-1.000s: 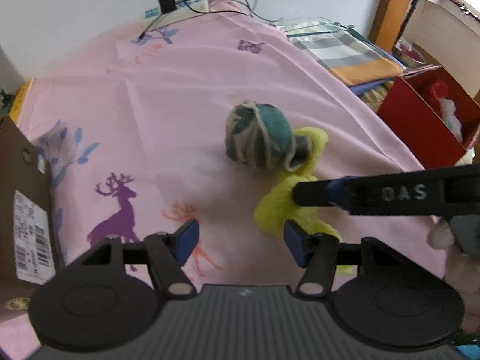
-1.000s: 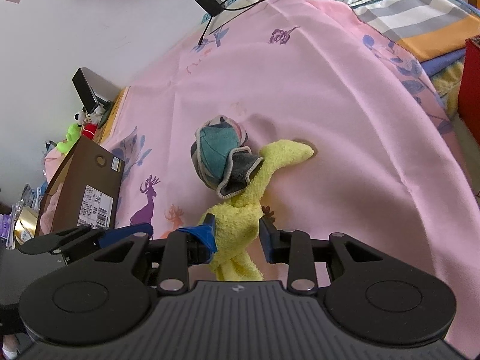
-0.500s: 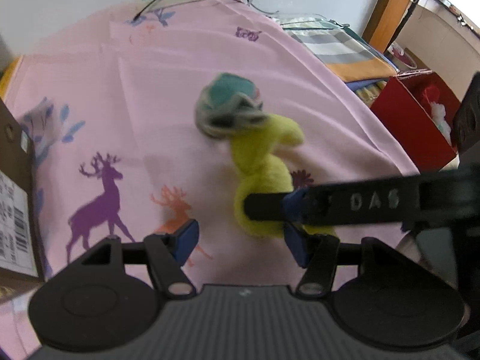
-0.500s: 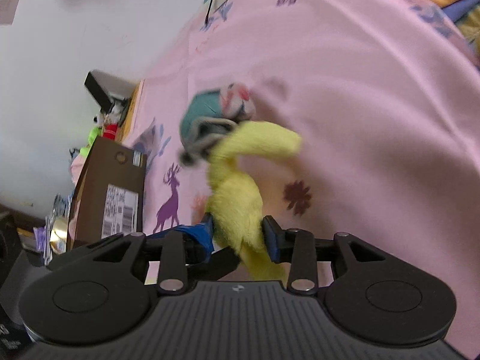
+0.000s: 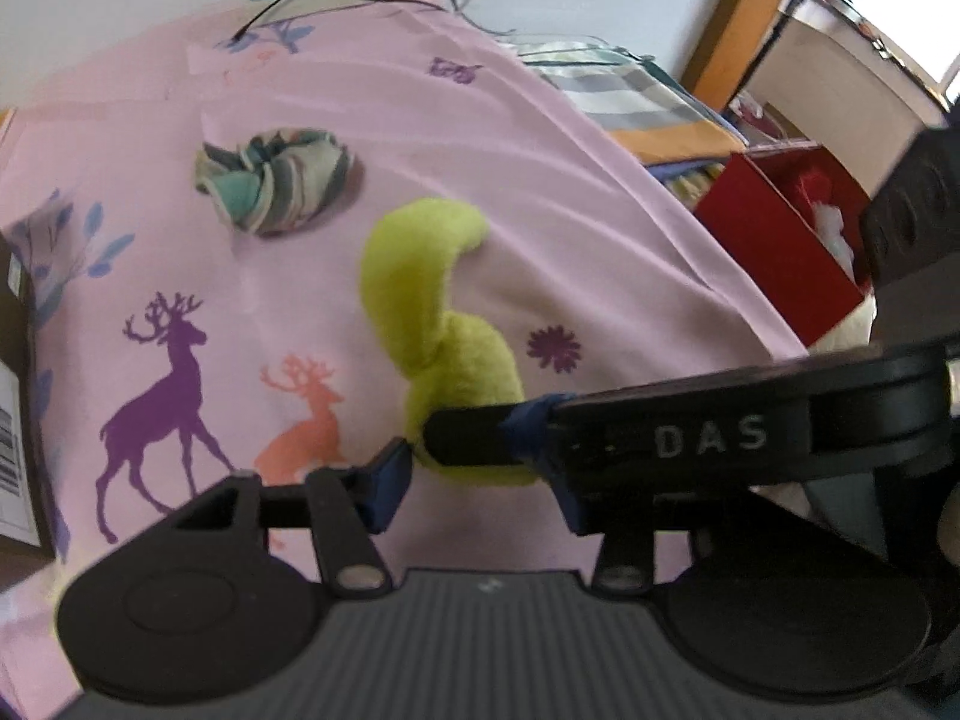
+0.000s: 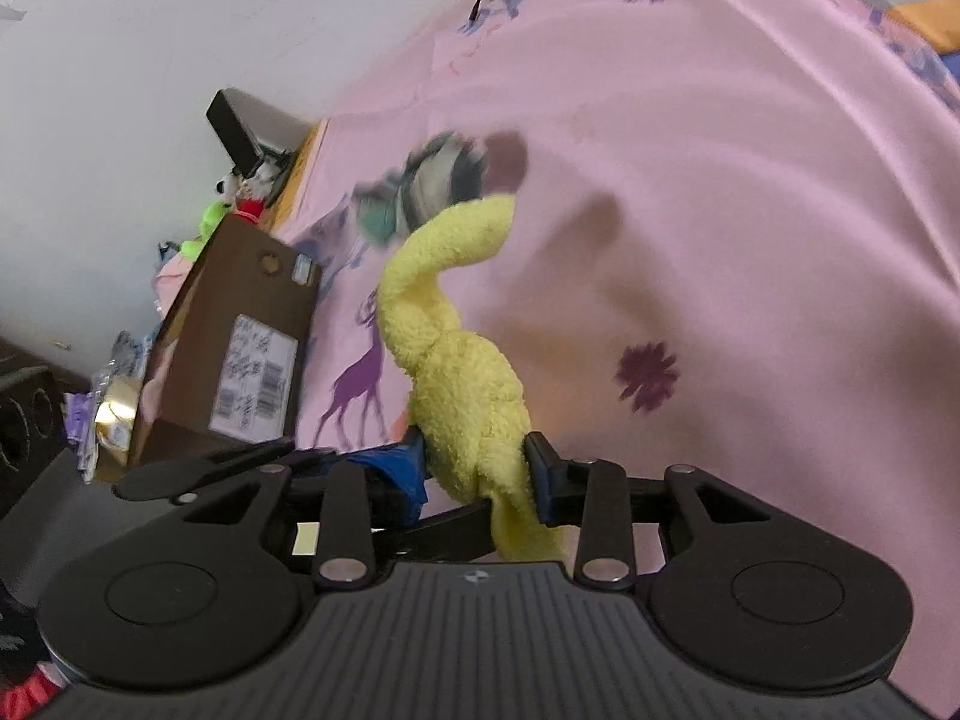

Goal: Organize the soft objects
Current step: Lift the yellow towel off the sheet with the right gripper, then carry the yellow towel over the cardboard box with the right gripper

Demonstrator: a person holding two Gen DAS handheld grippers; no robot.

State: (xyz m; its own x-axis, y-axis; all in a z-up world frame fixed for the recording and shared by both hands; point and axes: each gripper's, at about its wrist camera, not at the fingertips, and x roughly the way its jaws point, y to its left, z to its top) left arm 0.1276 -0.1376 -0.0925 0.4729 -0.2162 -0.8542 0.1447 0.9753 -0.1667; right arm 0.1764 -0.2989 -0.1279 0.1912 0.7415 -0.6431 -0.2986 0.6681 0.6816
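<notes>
Sock hangs squeezed in right tongs, lifted off sheet; left tongs gape, holding nothing; next, I think, it goes in red box.

Soft daylight from a blown-out window at the left view's upper right lights the pink bedsheet evenly, the yellow plush casts a diffuse shadow, the rolled cloth smears with motion blur, and fisheye distortion bends every edge.
</notes>
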